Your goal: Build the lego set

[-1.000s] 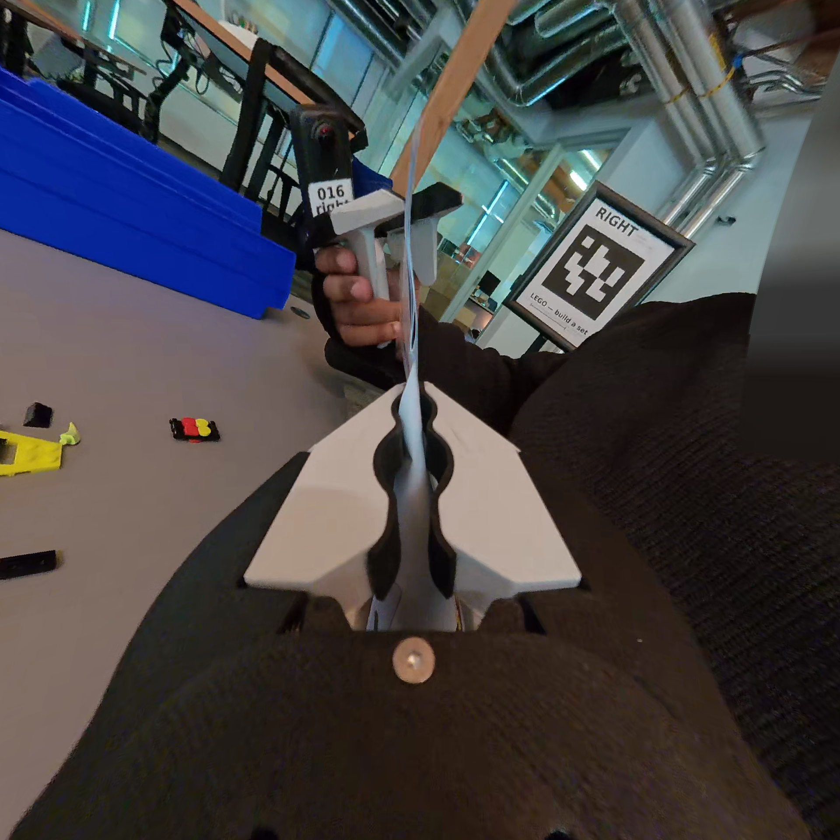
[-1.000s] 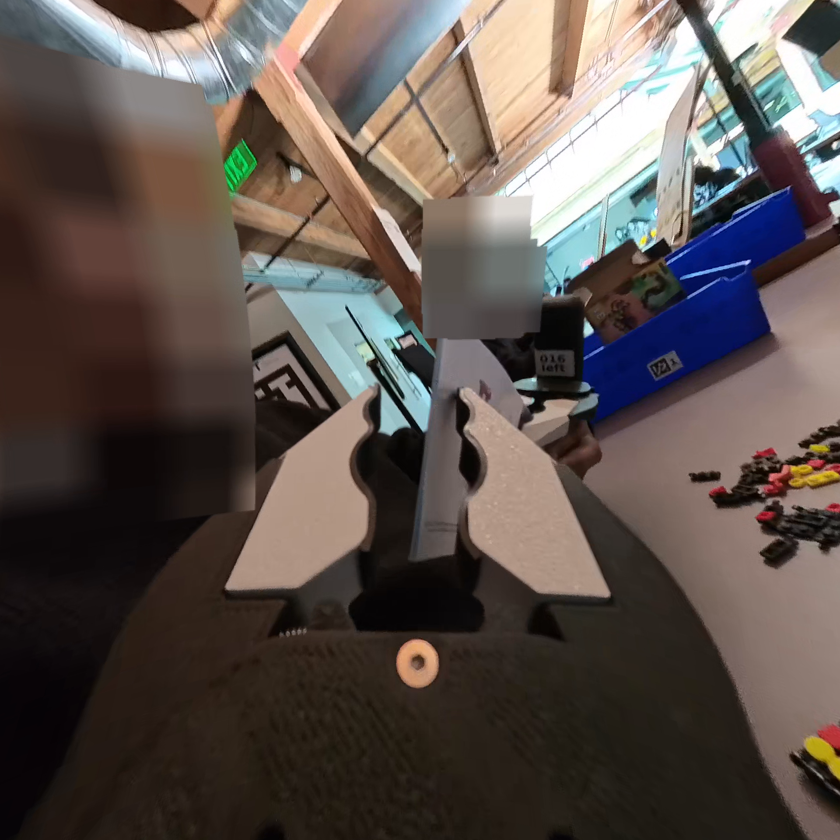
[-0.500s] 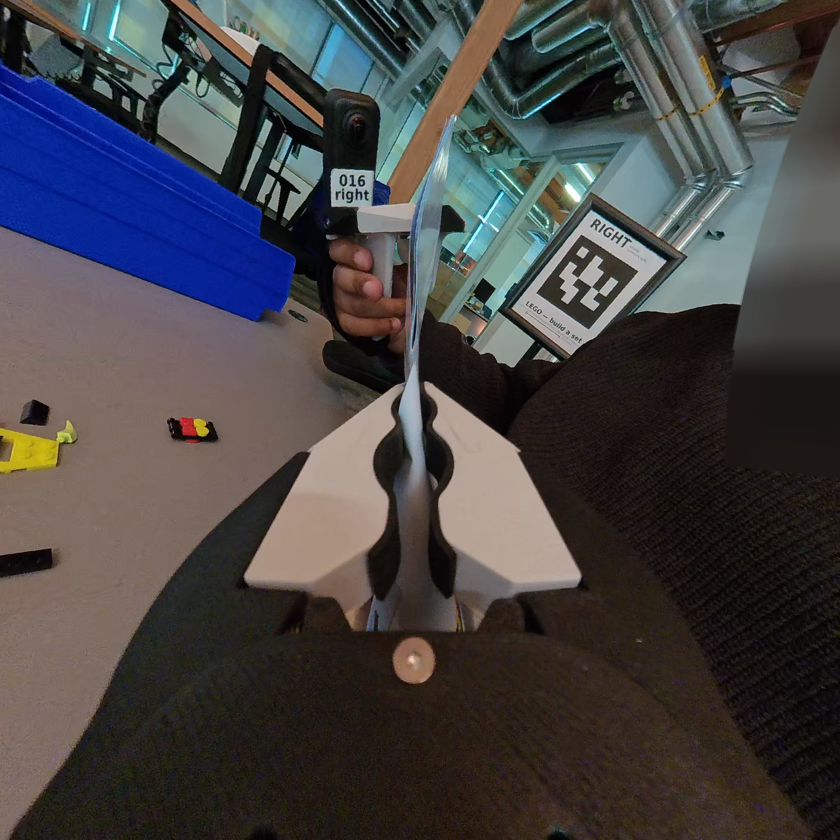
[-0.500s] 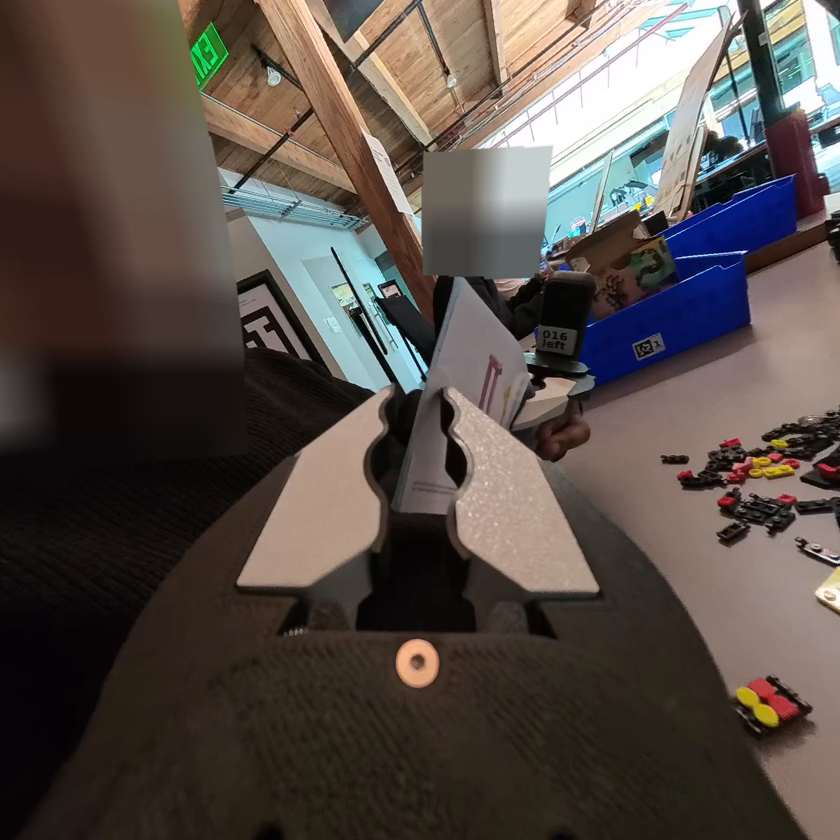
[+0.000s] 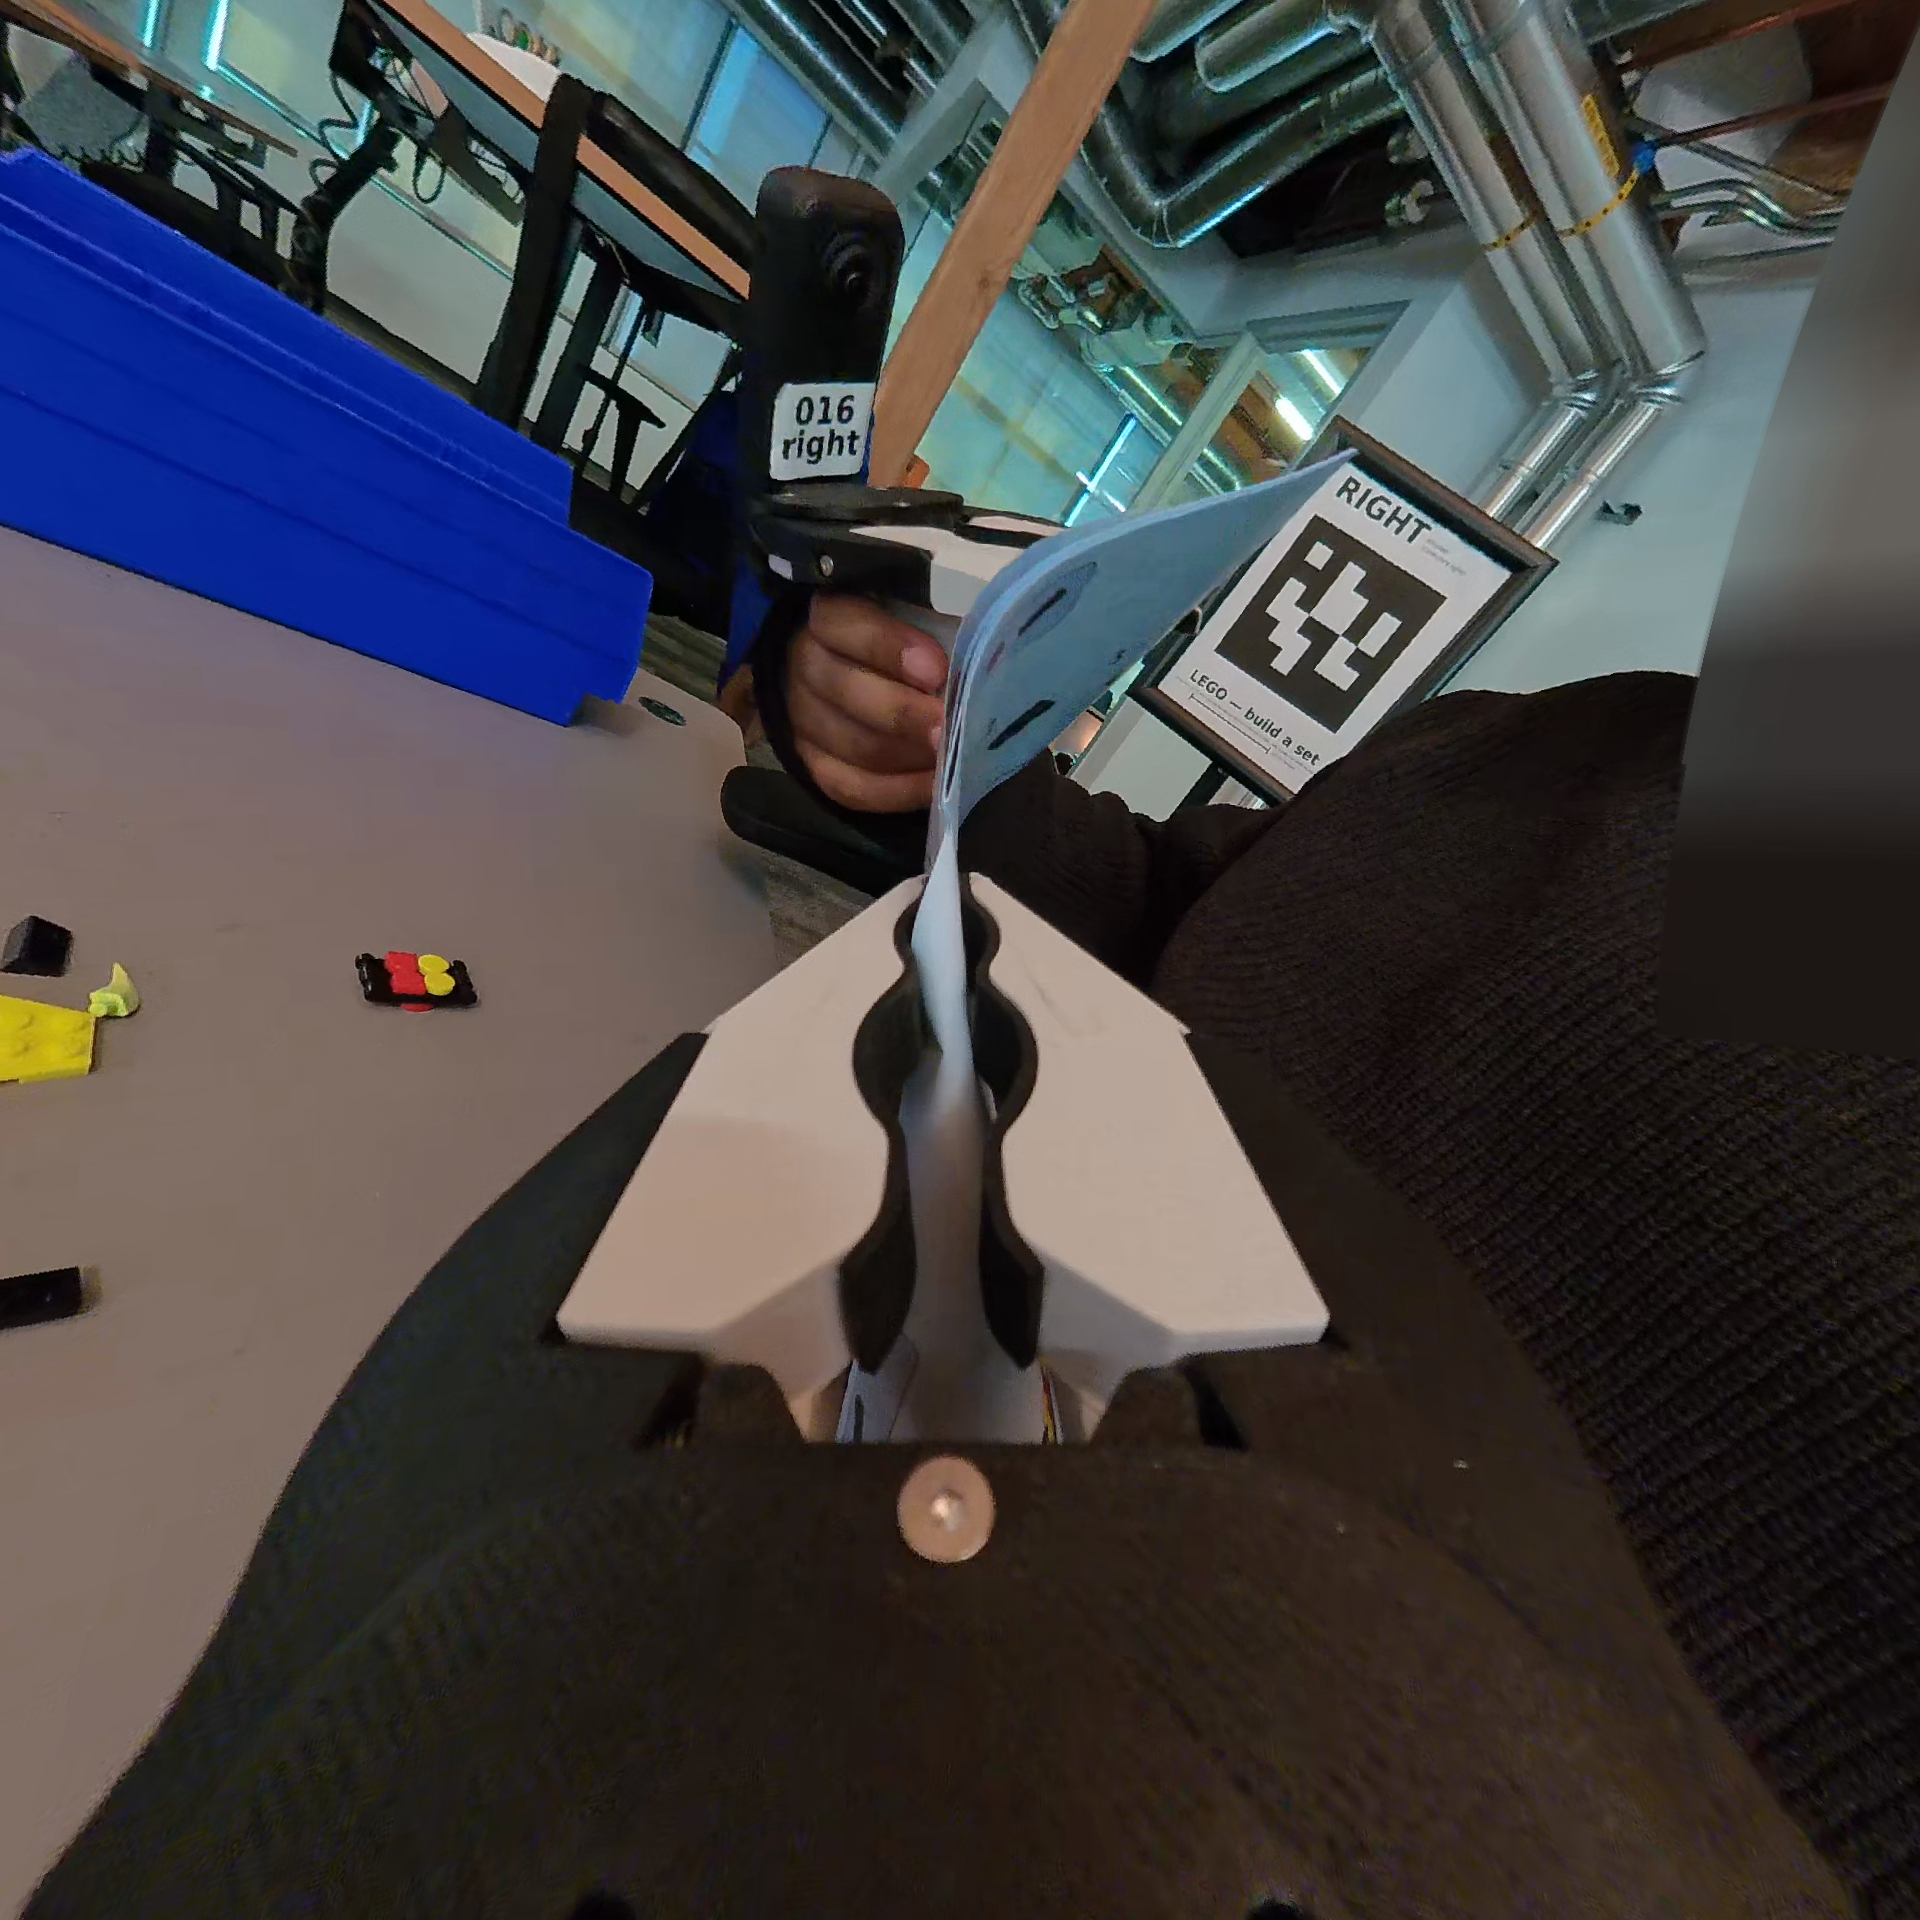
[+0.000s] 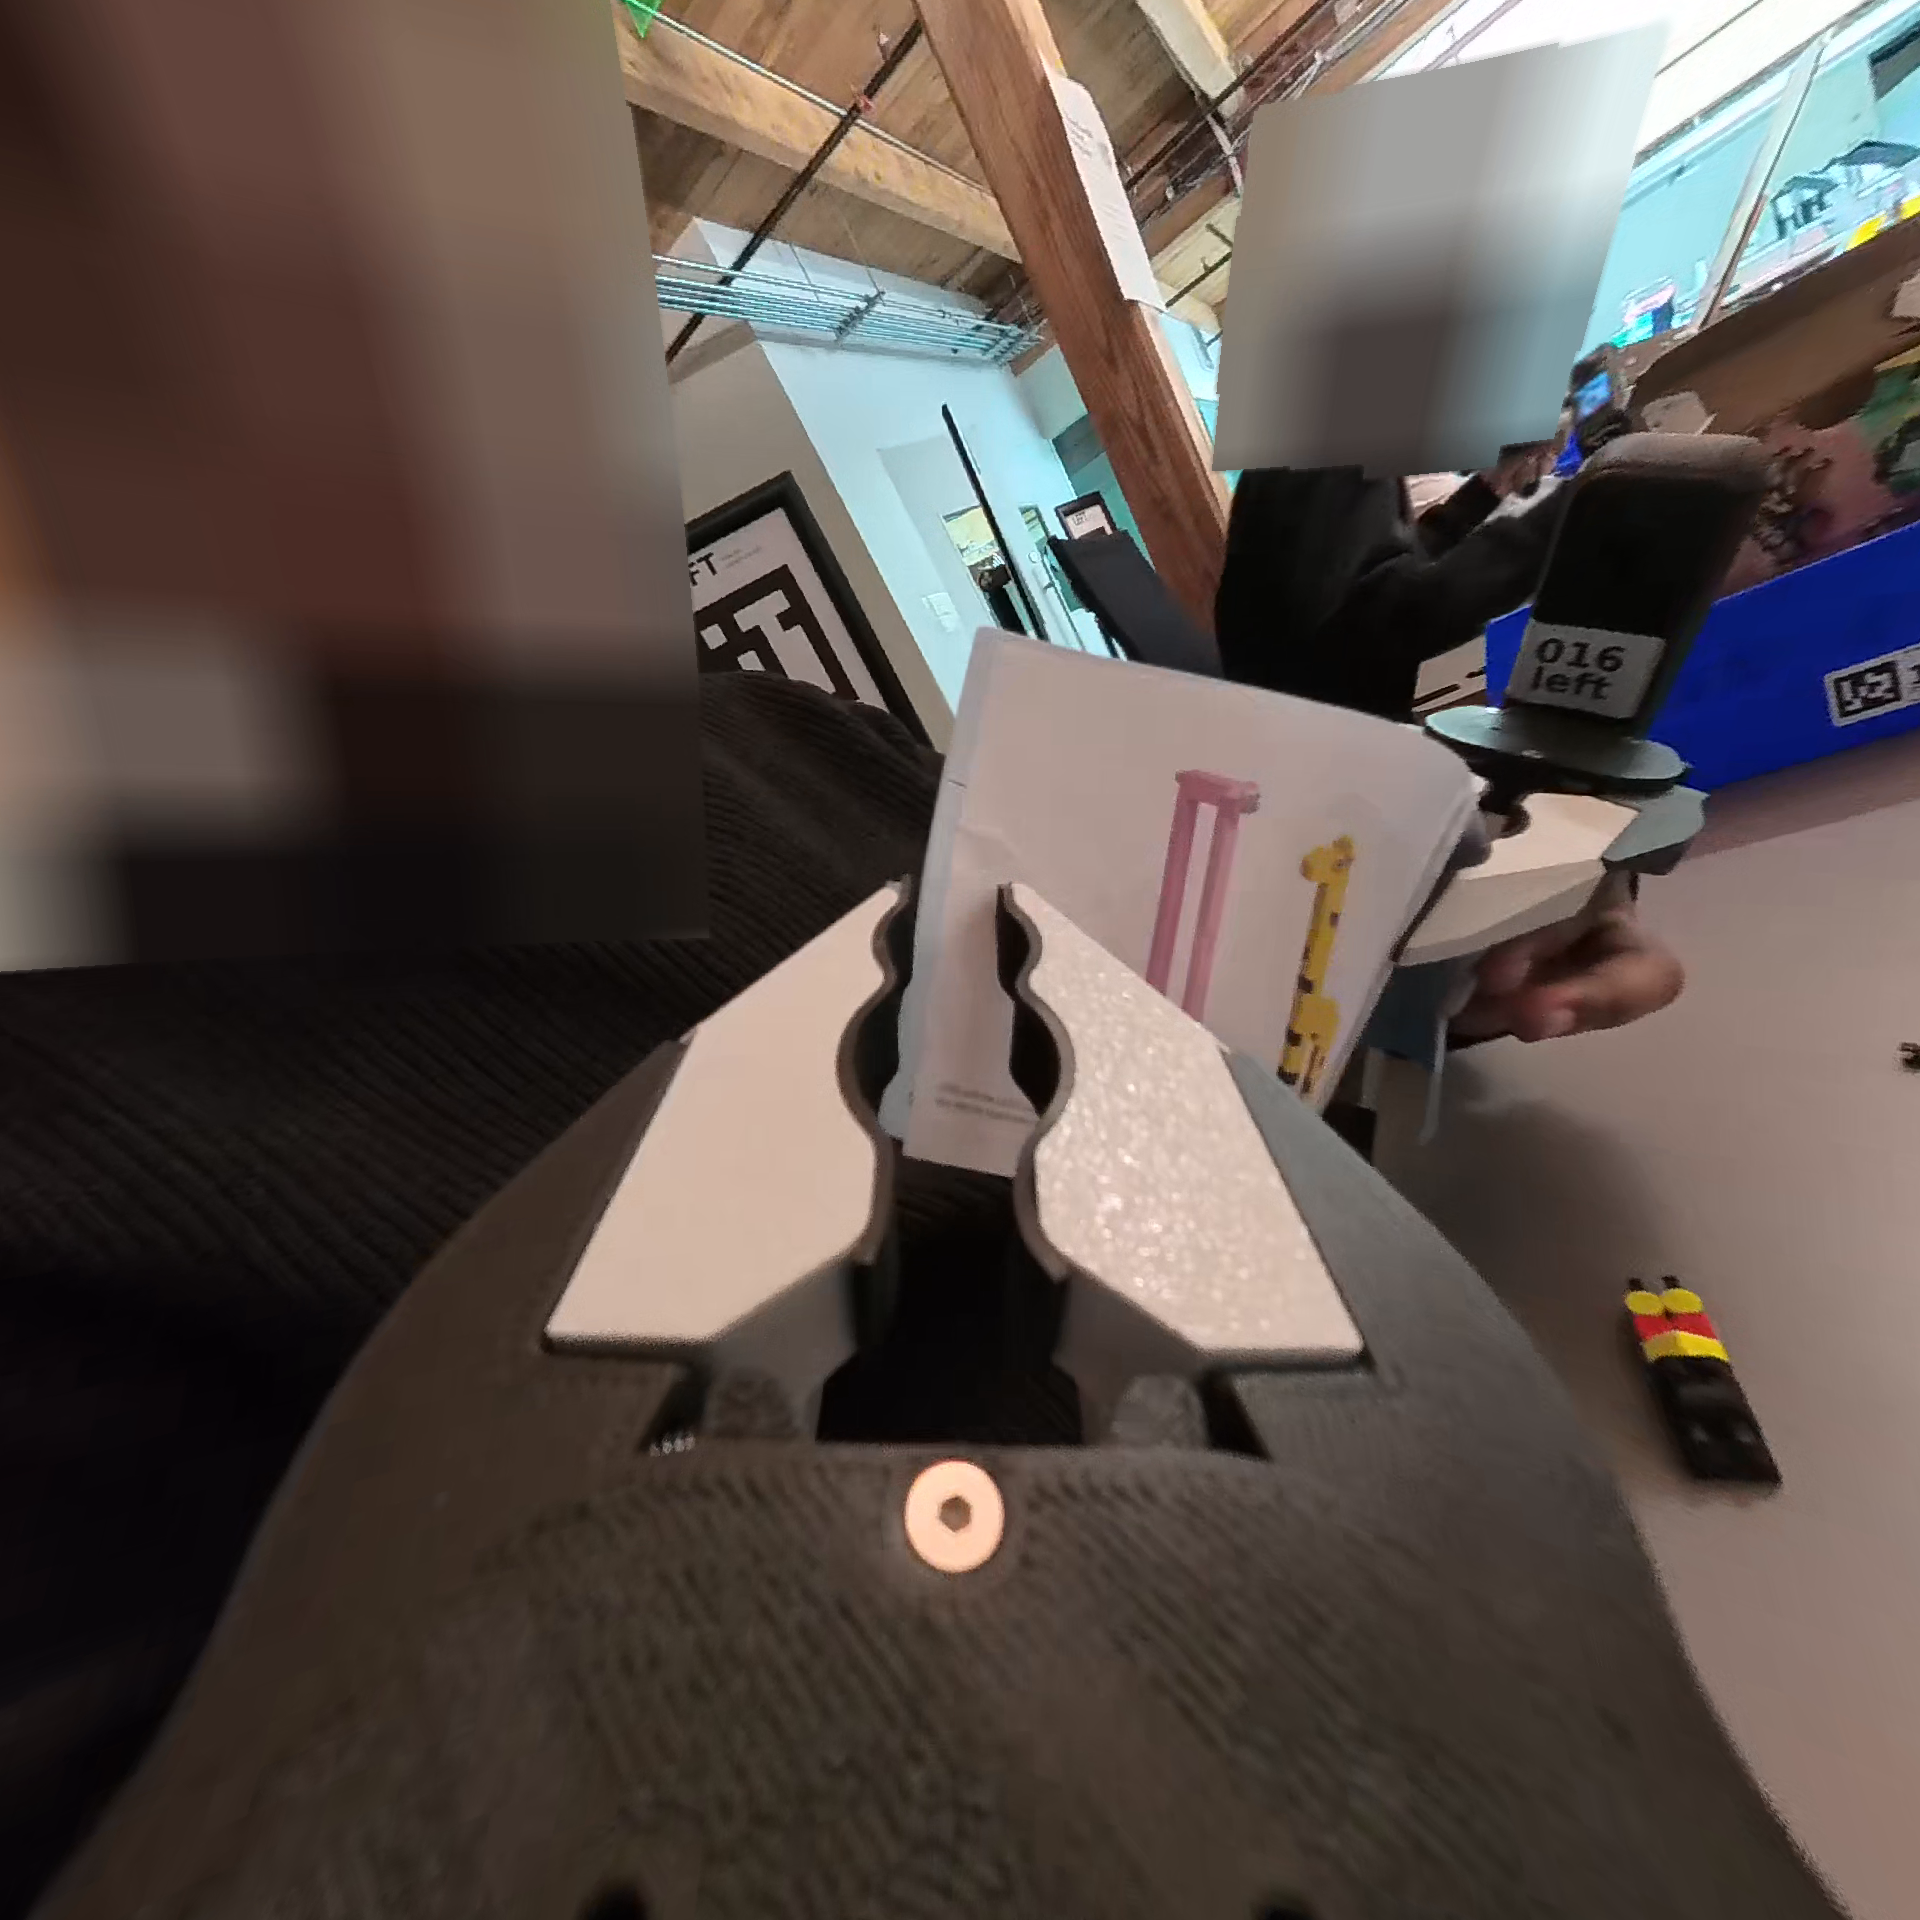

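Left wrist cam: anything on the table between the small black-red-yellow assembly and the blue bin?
Nothing. Between the black-red-yellow assembly and the blue bin, the grey table is bare in the left wrist view.

The booklet [image 5: 1049,644] stands between both tools — left tool [image 5: 943,894] before it, right tool [image 6: 951,904] opposite; small brick assembly [image 5: 416,979] lies on the worktop [image 5: 312,831], bins [image 5: 260,416] behind.

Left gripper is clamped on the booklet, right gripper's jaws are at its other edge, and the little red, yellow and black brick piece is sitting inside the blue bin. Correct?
Not quite. The brick piece lies on the bare table, apart from the blue bin; the left wrist view shows it. The left gripper is clamped on the booklet, and the right gripper's jaws are at its other edge.
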Demonstrator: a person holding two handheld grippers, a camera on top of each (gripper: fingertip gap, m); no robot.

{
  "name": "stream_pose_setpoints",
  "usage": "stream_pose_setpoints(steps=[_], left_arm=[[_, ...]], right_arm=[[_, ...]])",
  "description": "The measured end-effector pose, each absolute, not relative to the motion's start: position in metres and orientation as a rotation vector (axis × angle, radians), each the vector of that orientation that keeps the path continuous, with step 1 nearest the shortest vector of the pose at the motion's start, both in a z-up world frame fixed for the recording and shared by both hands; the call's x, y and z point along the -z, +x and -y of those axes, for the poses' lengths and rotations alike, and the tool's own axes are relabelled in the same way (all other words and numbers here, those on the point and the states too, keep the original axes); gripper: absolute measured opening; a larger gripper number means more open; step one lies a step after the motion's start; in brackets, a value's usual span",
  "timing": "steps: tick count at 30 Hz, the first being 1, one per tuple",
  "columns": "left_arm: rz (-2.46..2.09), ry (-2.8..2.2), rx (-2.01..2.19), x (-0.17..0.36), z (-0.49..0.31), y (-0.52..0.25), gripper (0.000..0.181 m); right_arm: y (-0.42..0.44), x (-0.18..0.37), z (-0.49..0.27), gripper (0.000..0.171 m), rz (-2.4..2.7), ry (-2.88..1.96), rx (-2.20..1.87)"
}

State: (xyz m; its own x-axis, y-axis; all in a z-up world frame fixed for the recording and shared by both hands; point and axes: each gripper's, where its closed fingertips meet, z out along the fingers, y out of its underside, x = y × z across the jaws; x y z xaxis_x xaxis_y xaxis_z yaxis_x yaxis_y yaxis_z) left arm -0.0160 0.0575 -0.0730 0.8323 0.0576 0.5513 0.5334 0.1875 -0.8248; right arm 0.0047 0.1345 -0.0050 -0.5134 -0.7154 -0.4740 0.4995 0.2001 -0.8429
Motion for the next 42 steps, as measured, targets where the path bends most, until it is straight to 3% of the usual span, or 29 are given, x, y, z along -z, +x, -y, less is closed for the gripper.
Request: stream_pose_setpoints(steps=[8, 13, 20, 26, 28, 31, 34, 38, 42], left_arm=[[0.524, -1.362, 0.359, 0.074, -0.059, -0.015, 0.000], [0.523, -1.367, 0.361, 0.075, -0.059, -0.015, 0.000], [0.526, -1.385, 0.368, 0.077, -0.060, -0.014, 0.000], [0.571, -1.415, 0.422, 0.086, -0.065, -0.013, 0.000], [0.585, -1.426, 0.417, 0.088, -0.065, -0.015, 0.000], [0.648, -1.425, 0.360, 0.092, -0.062, -0.026, 0.008], [0.795, -1.360, 0.214, 0.092, -0.046, -0.054, 0.049], [0.904, -1.304, 0.020, 0.092, -0.022, -0.079, 0.061], [0.967, -1.255, -0.160, 0.088, -0.001, -0.093, 0.062]], right_arm=[[0.006, 0.007, -0.132, 0.025, -1.465, -0.209, 1.504], [-0.001, 0.010, -0.128, 0.040, -1.506, -0.168, 1.518], [-0.019, 0.019, -0.131, 0.042, -1.629, -0.127, 1.558], [-0.021, 0.037, -0.129, 0.061, -1.710, -0.100, 1.495], [-0.020, 0.046, -0.126, 0.047, -1.750, -0.090, 1.455], [-0.026, 0.055, -0.119, 0.000, -1.815, -0.052, 1.454], [-0.046, 0.050, -0.112, 0.000, -1.785, 0.103, 1.528], [-0.076, 0.041, -0.114, 0.000, -1.734, 0.279, 1.641], [-0.108, 0.014, -0.133, 0.000, -1.529, 0.403, 1.820]])
